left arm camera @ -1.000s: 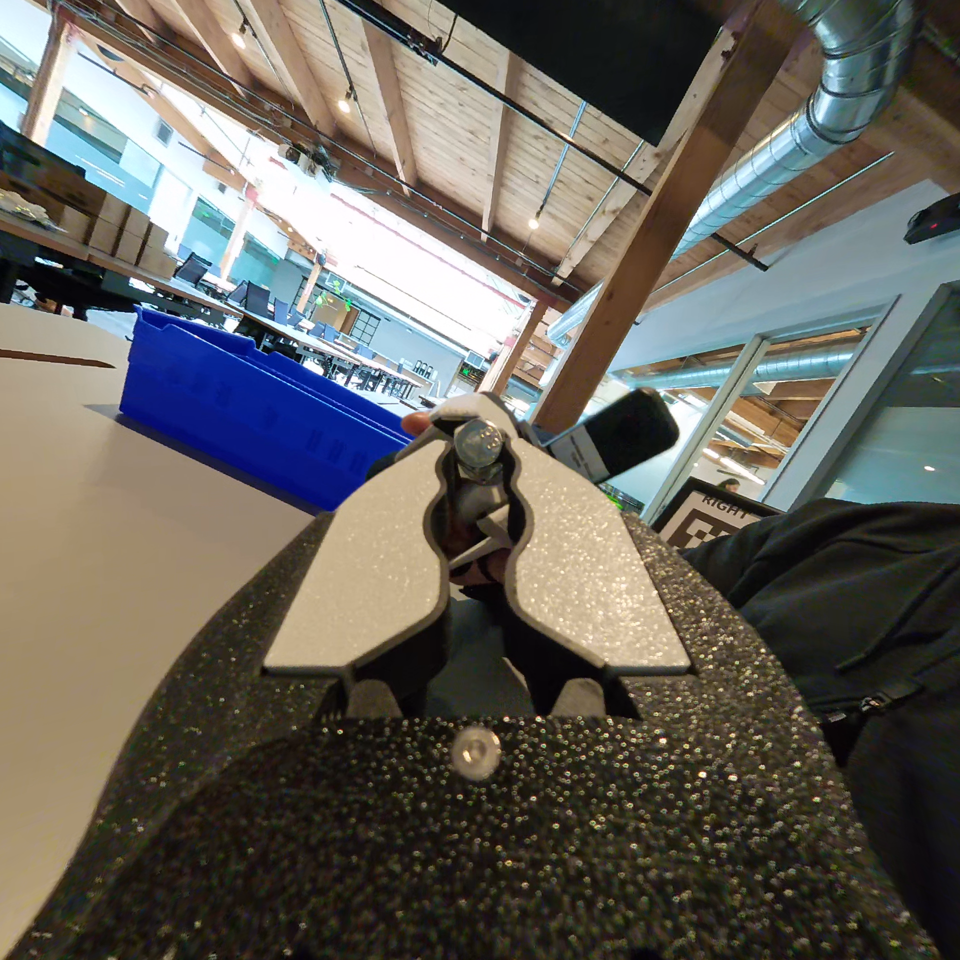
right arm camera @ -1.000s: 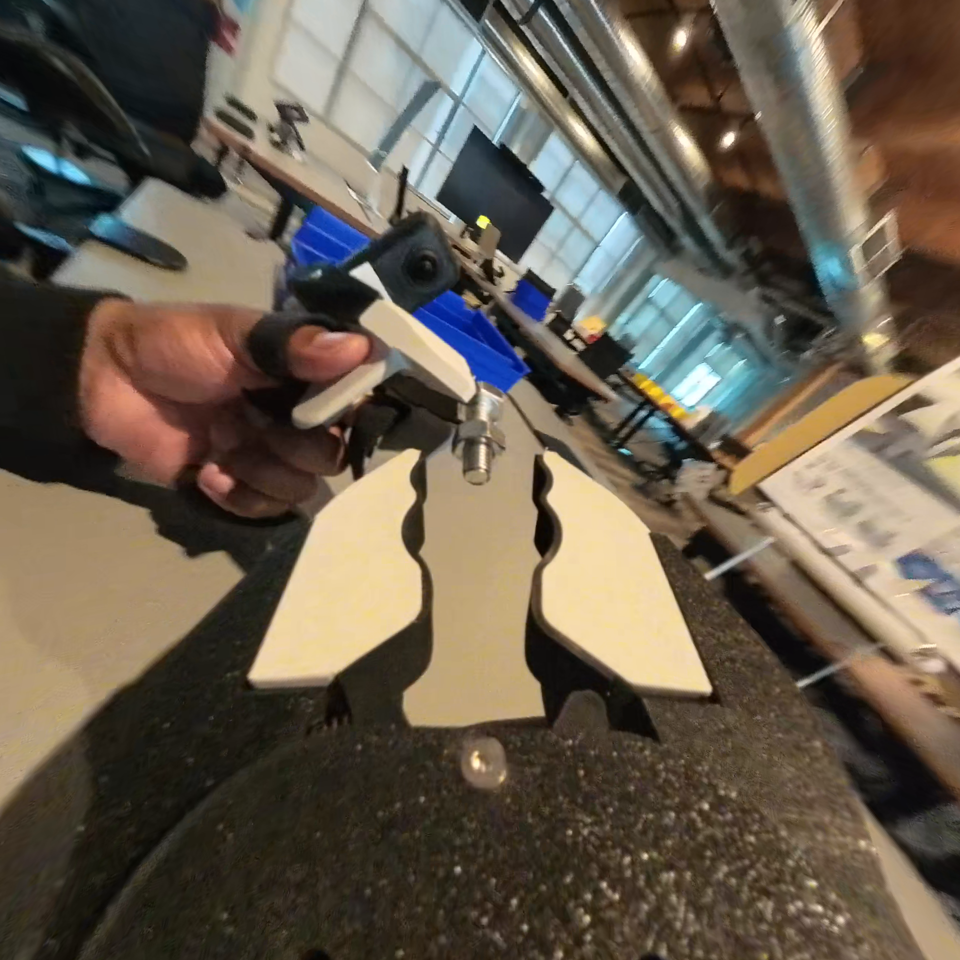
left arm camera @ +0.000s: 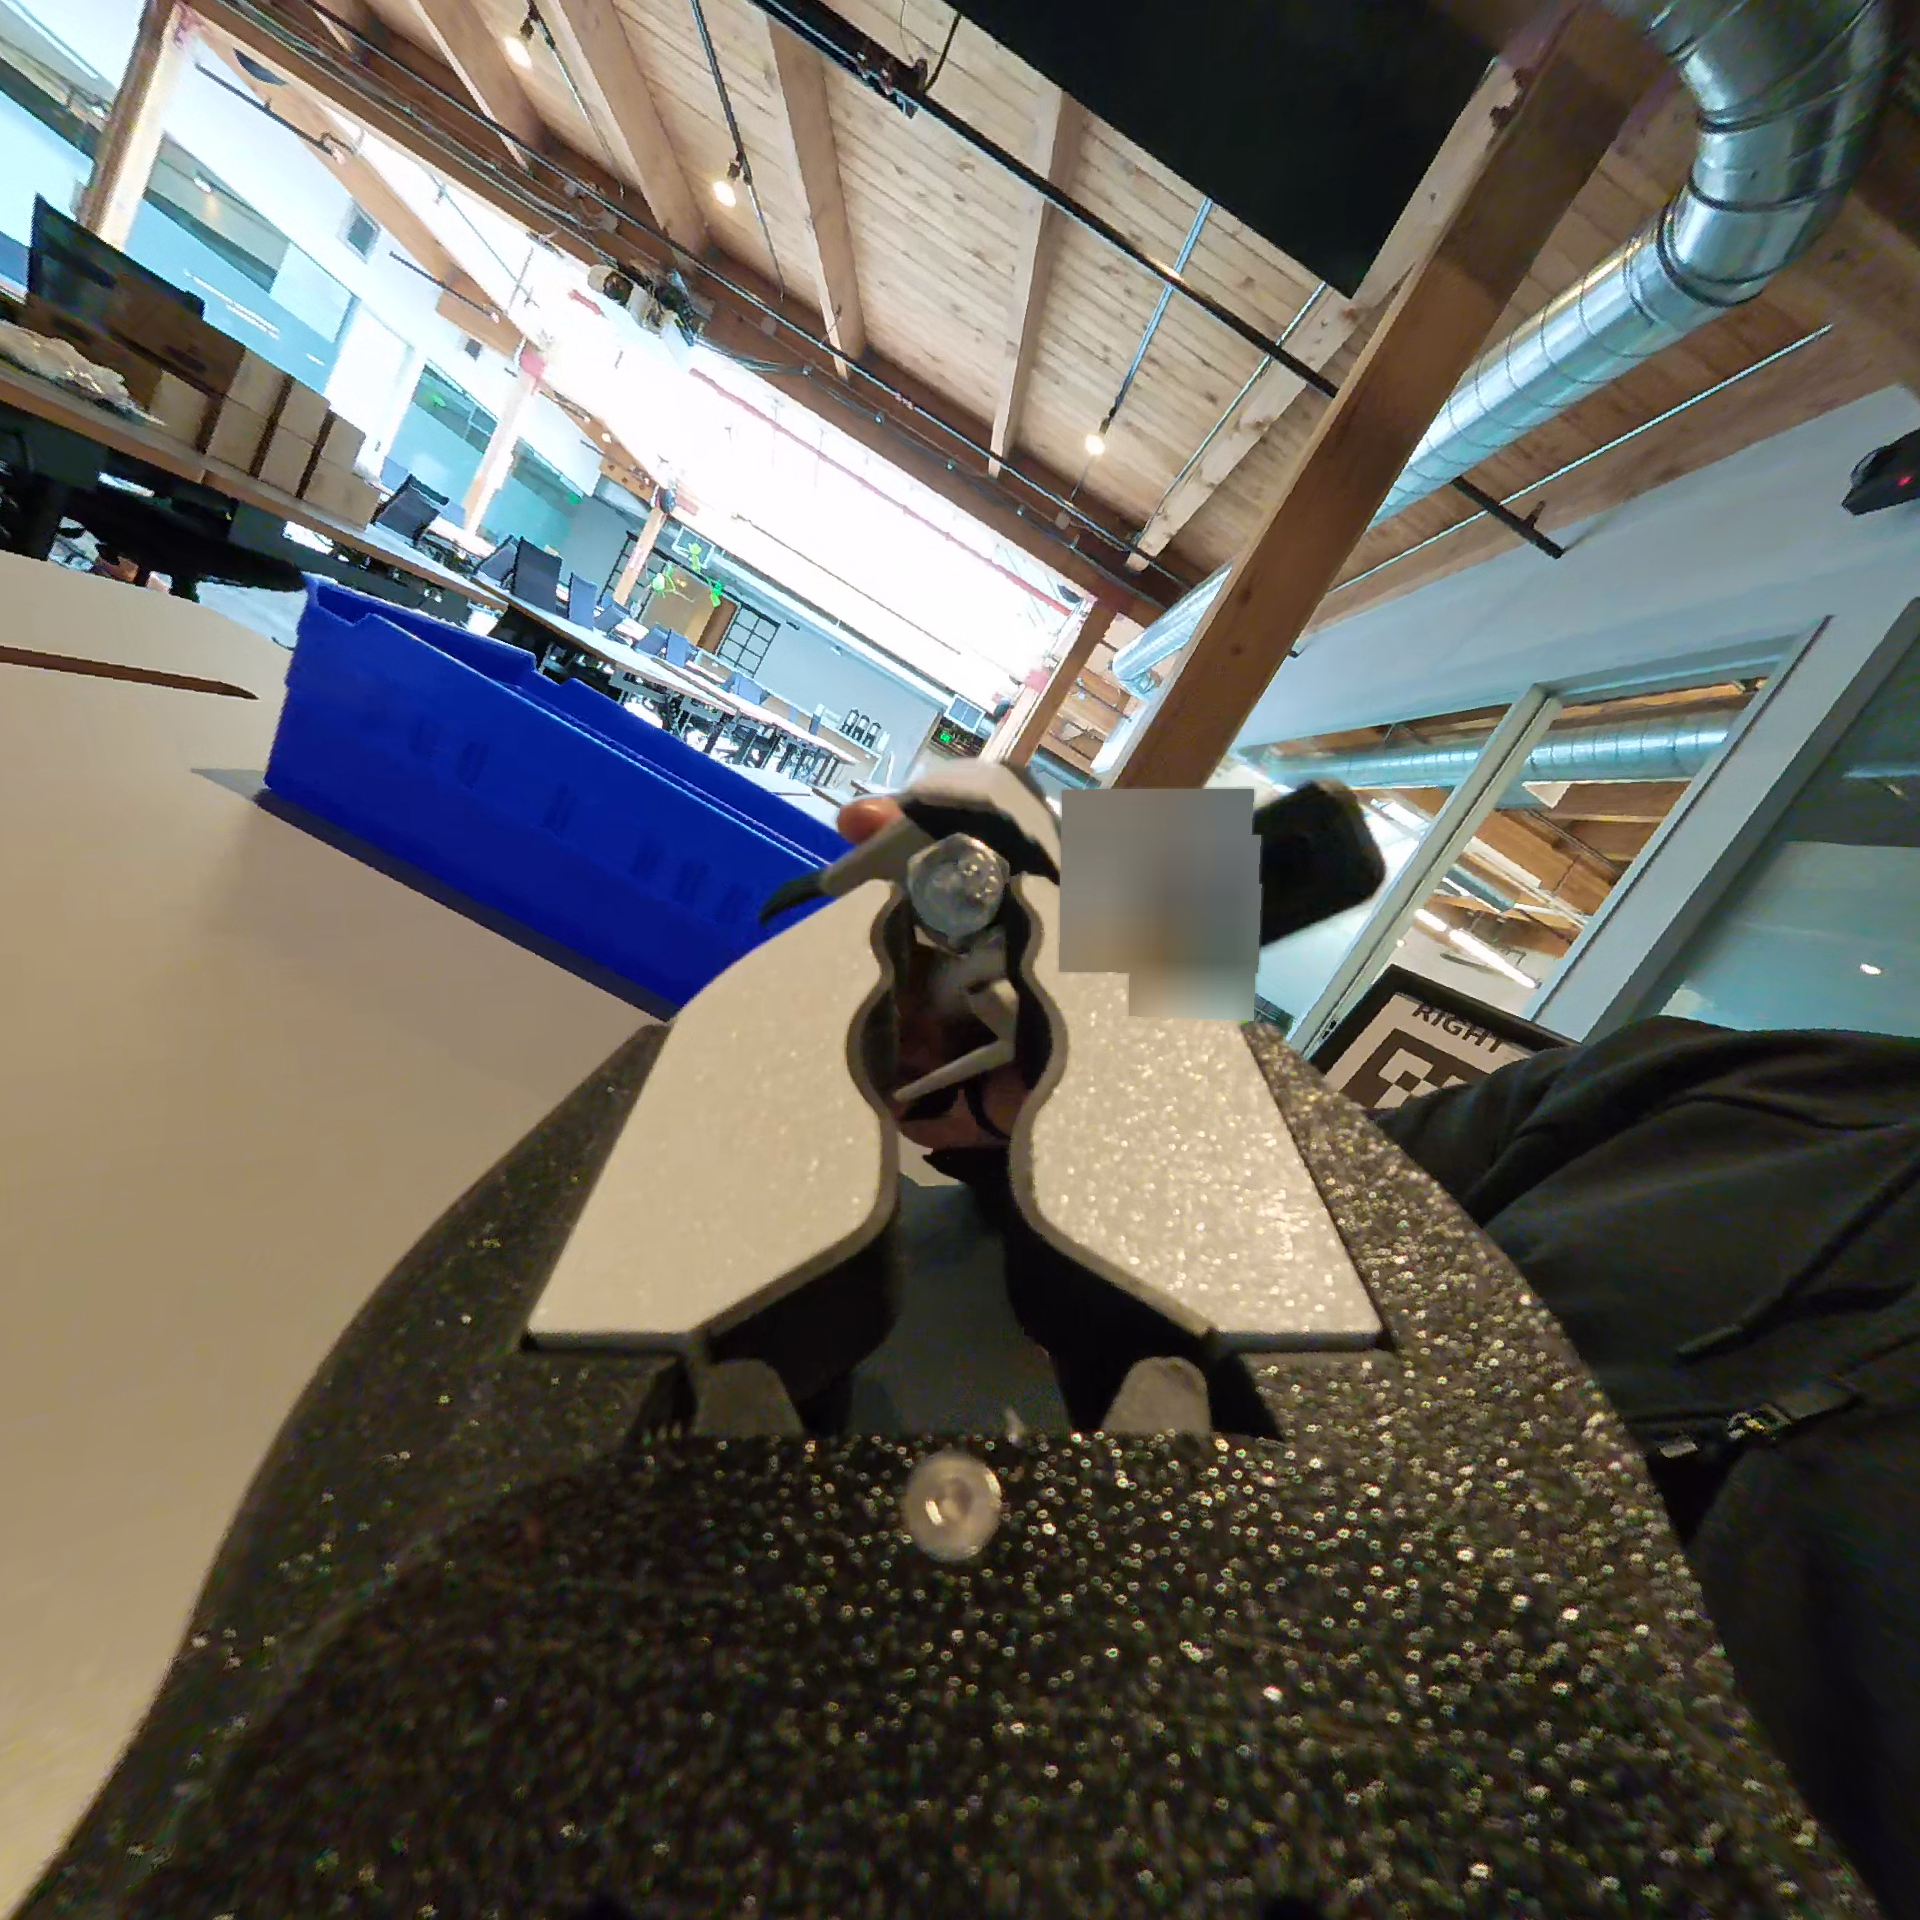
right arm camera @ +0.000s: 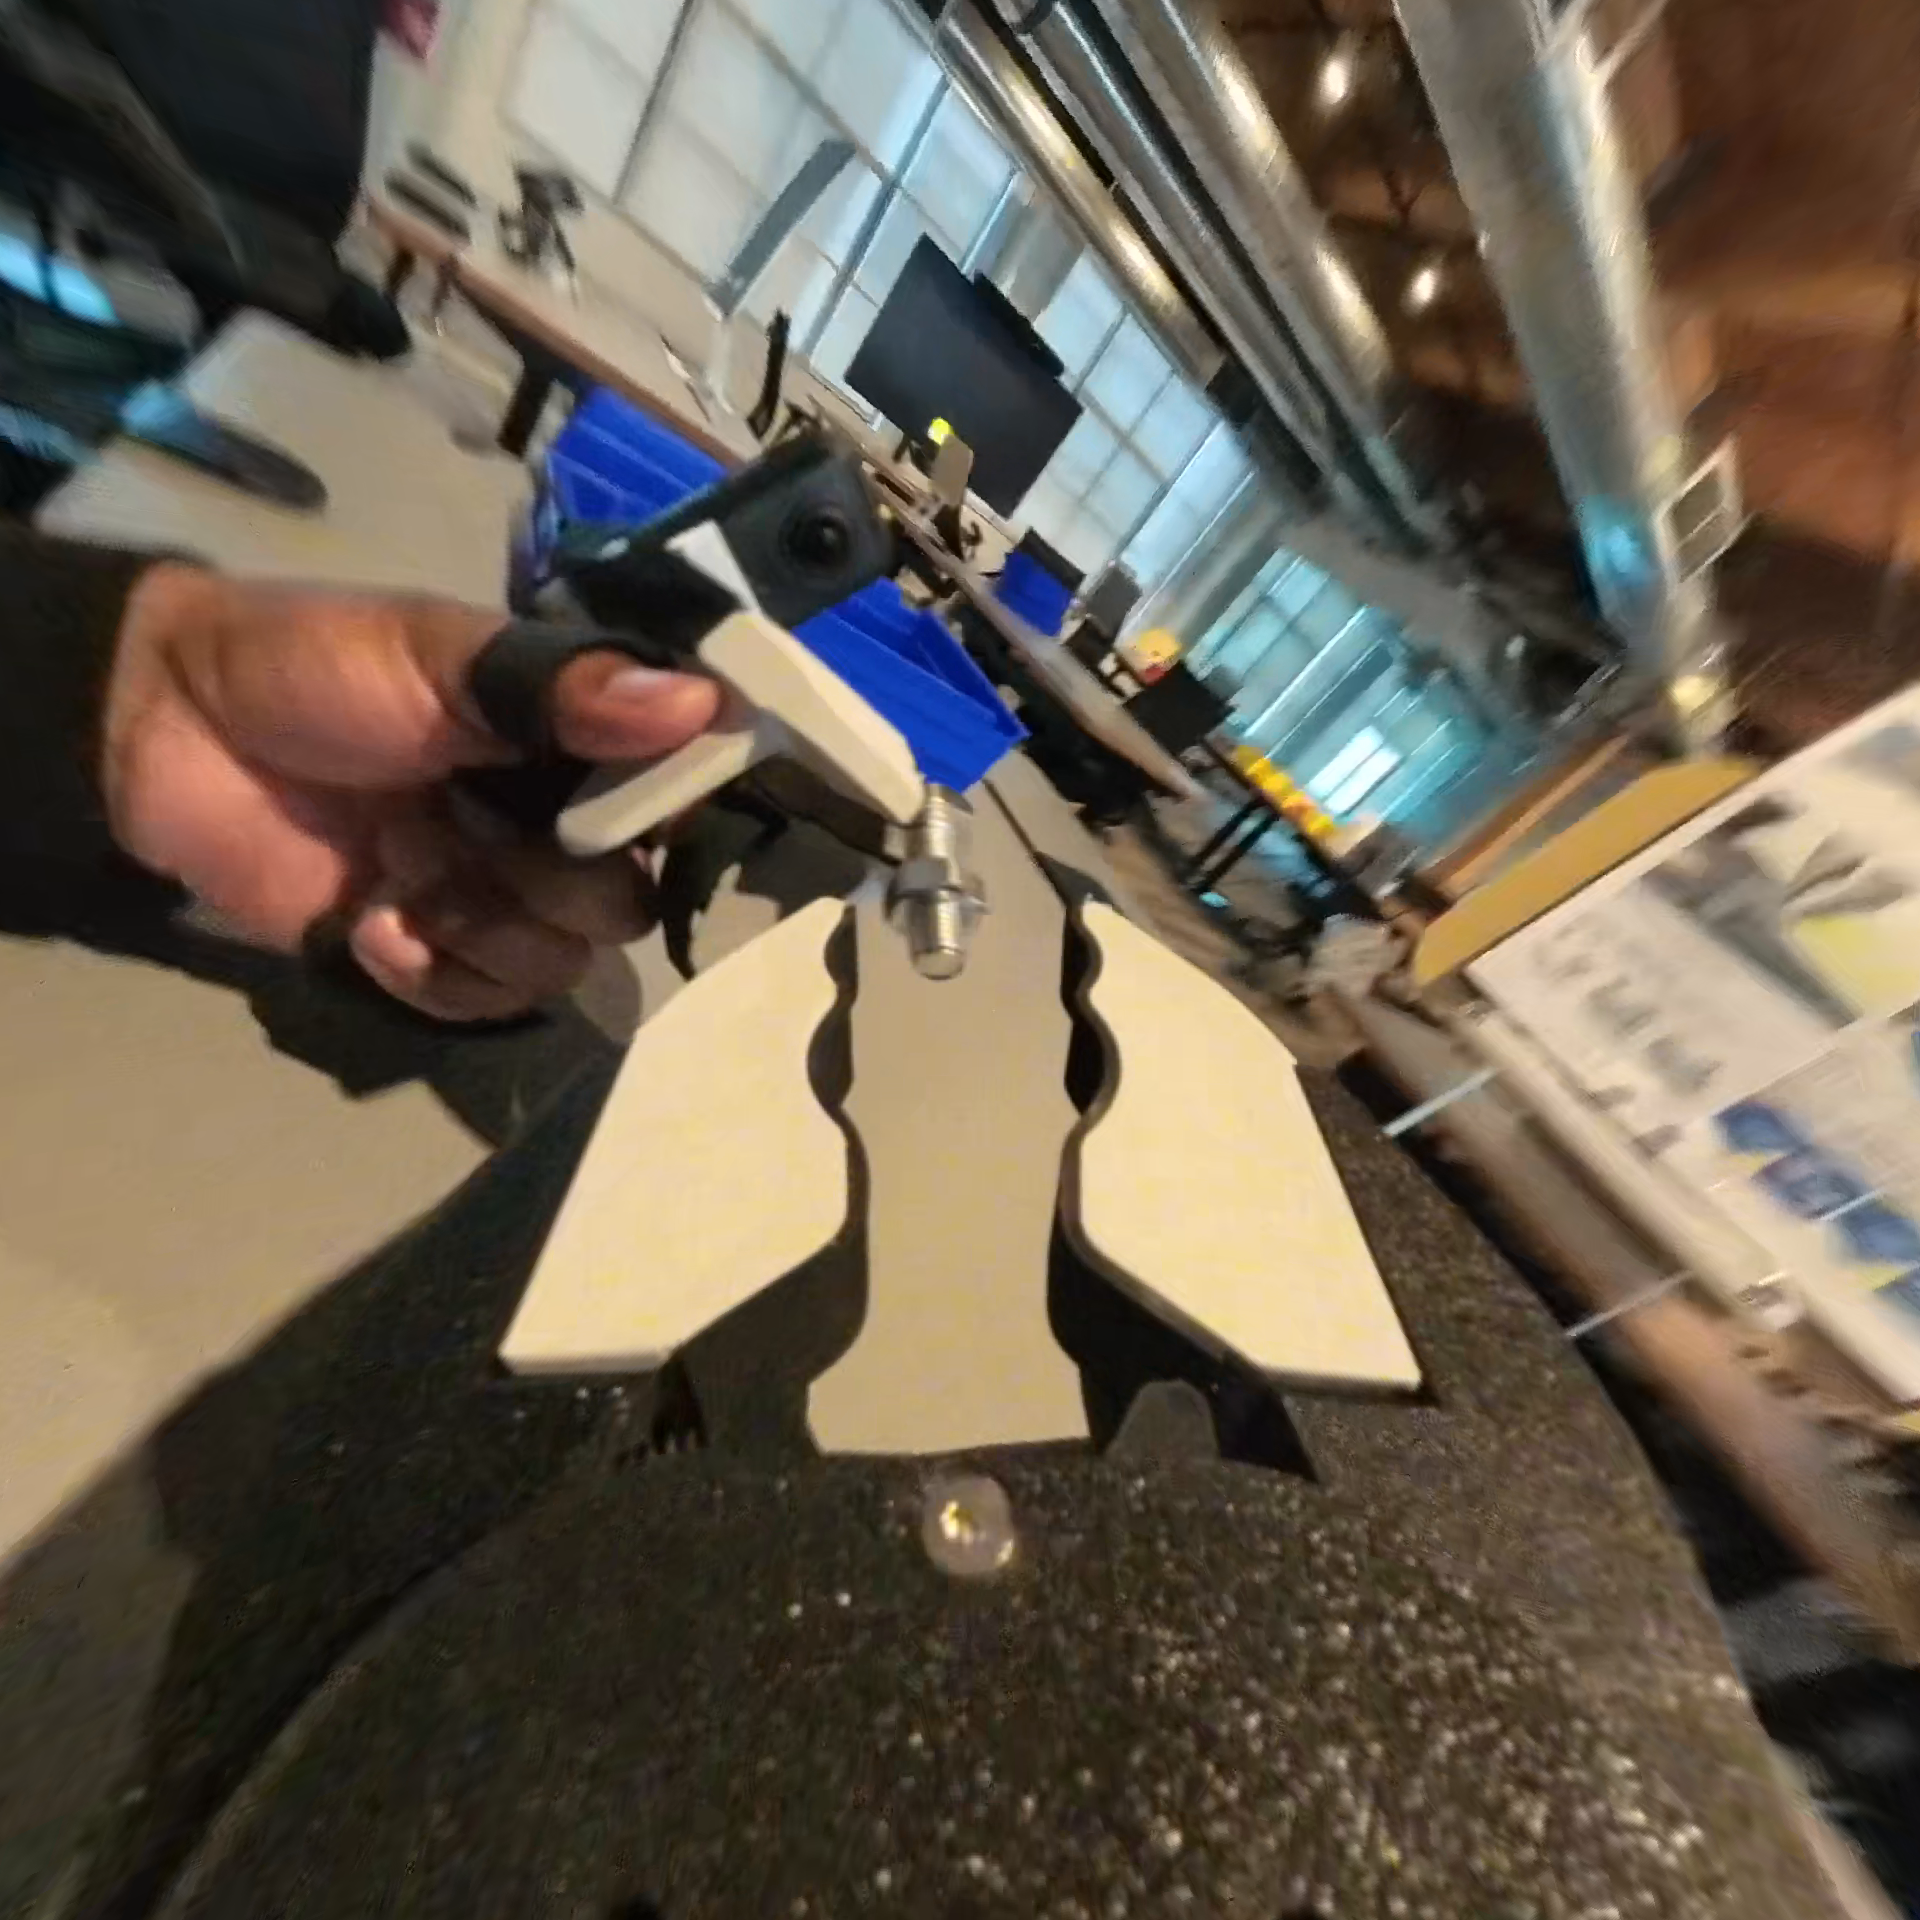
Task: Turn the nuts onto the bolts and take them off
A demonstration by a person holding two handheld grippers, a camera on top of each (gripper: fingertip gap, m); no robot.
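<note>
One nut (right arm camera: 932, 891) sits mid-thread on the bolt (right arm camera: 930, 914) clamped by the left gripper (left arm camera: 951, 935) — bring the empty, spread right gripper (right arm camera: 961, 925) squarely onto its flats.

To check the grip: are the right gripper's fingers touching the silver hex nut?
Apart. The right wrist view shows open fingers and the silver hex nut between the tips, gaps visible.

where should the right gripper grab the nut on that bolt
Grip the nut across two opposite flats, coming from the bolt's free threaded end. The left gripper holds the head end, and the open right gripper already faces the tip, so only that side looks clear.
</note>
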